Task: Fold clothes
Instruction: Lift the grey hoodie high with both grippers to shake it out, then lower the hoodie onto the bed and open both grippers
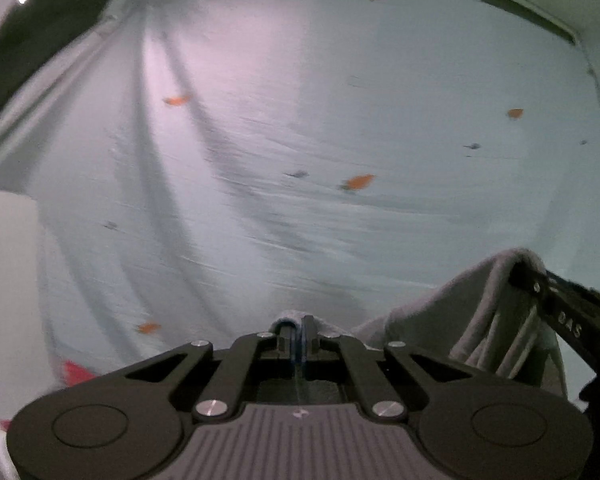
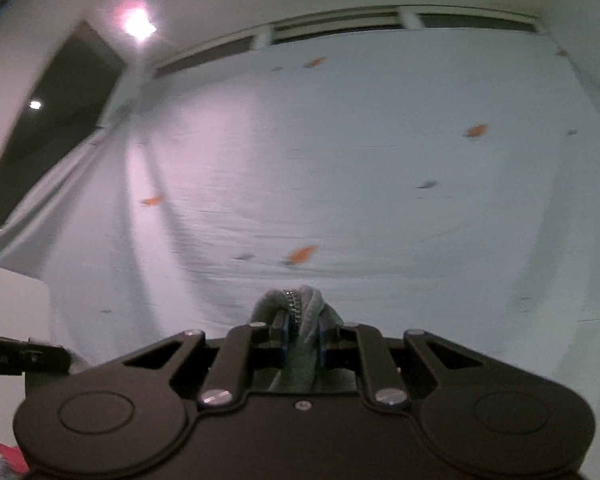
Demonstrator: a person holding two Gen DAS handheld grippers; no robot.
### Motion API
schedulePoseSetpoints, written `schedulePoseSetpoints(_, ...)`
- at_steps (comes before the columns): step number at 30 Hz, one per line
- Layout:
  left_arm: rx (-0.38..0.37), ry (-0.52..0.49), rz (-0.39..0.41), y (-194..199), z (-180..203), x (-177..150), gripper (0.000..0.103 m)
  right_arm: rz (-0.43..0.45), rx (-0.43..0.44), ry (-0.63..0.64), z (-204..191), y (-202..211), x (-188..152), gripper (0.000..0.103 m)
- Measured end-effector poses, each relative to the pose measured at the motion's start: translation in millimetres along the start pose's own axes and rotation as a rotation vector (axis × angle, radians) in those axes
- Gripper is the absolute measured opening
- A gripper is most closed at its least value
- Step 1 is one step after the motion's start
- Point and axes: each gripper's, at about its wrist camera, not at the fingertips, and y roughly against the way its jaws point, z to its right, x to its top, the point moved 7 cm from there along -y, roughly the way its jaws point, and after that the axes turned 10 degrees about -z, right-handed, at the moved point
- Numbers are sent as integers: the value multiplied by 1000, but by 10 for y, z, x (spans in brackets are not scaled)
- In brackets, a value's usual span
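Bedsheet (image 1: pixel 300 128): pale, orange-flecked, fills both views; landmark.
Grey garment (image 1: pixel 480 312): lifted above the sheet, hanging between both grippers.
Right gripper (image 2: pixel 300 330): clamped on a thick zippered fold.
Left gripper (image 1: pixel 296 334): pinched nearly closed on a thin edge.
Advice: hold both corners level and taut before lowering onto the sheet.

The only legible lettering is "DAS", in pale letters on the black arm of the right gripper (image 1: pixel 540 280) at the left-wrist view's right edge.
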Motion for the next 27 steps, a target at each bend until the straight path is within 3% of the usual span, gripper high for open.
schedulePoseSetpoints(5,-151,17,-5,-189,678,66,2,7,-150,22,717,297,84,14)
schedulePoseSetpoints(10,-241,-27,-17,-194,1215,-44,2,-18,-263,36,1171,605,12,14)
schedulePoseSetpoints(15,-245,-51,-167,-237,1325,-615,2,-152,-340,47,1467,879,-430,15)
schedulePoseSetpoints(18,-177,-50,-355,-267,1174,-1302,2,-375,-380,6,1624,1074,-1135,15)
schedulePoseSetpoints(21,-41,-101,-609,-269,916,-2207,2,-743,-405,-50,1744,1351,-2178,17)
schedulePoseSetpoints(23,4,-81,-768,-181,749,-2702,2,-984,-412,-143,1792,1644,-2862,18)
schedulePoseSetpoints(25,44,-50,-922,-69,587,-3167,3,-1107,-419,-243,1802,1926,-3222,20)
schedulePoseSetpoints(27,64,-36,-970,33,496,-3317,7,-1132,-421,-278,1814,2054,-3279,28)
